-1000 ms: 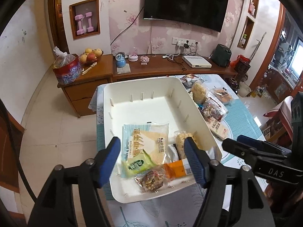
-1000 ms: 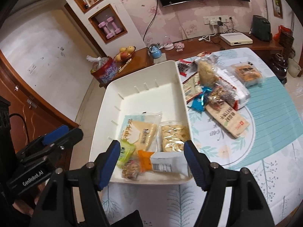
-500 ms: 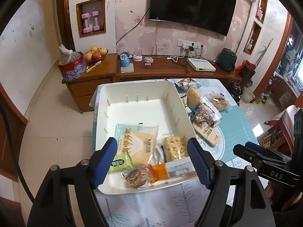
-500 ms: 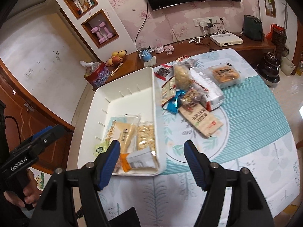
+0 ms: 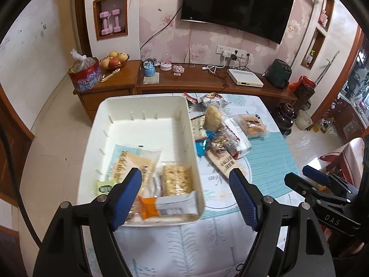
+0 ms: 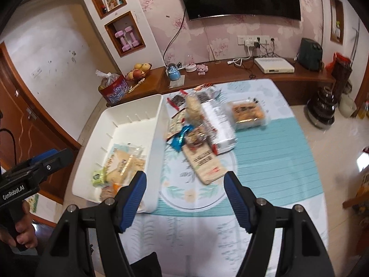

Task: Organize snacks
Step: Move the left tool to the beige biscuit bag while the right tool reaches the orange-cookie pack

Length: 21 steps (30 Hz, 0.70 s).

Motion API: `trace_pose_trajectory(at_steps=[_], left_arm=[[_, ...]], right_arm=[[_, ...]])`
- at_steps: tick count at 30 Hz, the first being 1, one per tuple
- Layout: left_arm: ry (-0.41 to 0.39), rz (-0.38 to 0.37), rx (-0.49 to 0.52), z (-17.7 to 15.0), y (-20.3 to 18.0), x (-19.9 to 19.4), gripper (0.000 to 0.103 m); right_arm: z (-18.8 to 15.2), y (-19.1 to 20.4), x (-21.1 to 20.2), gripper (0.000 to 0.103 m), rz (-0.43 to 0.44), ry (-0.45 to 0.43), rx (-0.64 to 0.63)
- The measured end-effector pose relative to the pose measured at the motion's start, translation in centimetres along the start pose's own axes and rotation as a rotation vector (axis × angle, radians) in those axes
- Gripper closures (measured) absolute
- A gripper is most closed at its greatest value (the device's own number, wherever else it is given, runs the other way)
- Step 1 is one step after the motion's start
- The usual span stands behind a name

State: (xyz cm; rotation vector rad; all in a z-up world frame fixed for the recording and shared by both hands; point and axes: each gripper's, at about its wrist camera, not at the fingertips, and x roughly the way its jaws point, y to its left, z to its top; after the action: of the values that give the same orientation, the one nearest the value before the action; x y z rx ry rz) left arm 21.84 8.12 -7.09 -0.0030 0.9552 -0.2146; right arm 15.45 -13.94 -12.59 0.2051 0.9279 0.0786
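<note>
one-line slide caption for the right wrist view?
Open right gripper over the table, white bin part-filled at left, loose snacks still piled beside it.

White bin (image 5: 143, 106), teal-striped leaf-print tablecloth (image 5: 267, 159), pink floral wallpaper (image 5: 161, 18)

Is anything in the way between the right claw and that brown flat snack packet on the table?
No, nothing visible blocks it. The right claw is open and empty above the tablecloth, and the brown flat packet lies just beyond its tips with only bare cloth between. The white bin sits off to the packet's left, not in the path.
</note>
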Motion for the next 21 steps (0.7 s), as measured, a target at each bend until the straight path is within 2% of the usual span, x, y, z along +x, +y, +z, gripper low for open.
trace_pose_trajectory(at_steps=[9, 15, 21], left_arm=[[0.059, 0.004, -0.033, 0.8, -5.7, 2.9, 0.026], [0.144, 0.021, -0.047, 1.1, -9.1, 6.0, 0.026], [0.234, 0.032, -0.081, 1.4, -11.0, 9.5, 0.026]], right_arm=[[1.1, -4.1, -0.8, 0.033, -0.062, -0.011, -0.182], [2.0, -7.0, -0.6, 0.033, -0.096, 0.006, -0.293], [3.5, -9.5, -0.2, 0.033, -0.122, 0.002, -0.435]])
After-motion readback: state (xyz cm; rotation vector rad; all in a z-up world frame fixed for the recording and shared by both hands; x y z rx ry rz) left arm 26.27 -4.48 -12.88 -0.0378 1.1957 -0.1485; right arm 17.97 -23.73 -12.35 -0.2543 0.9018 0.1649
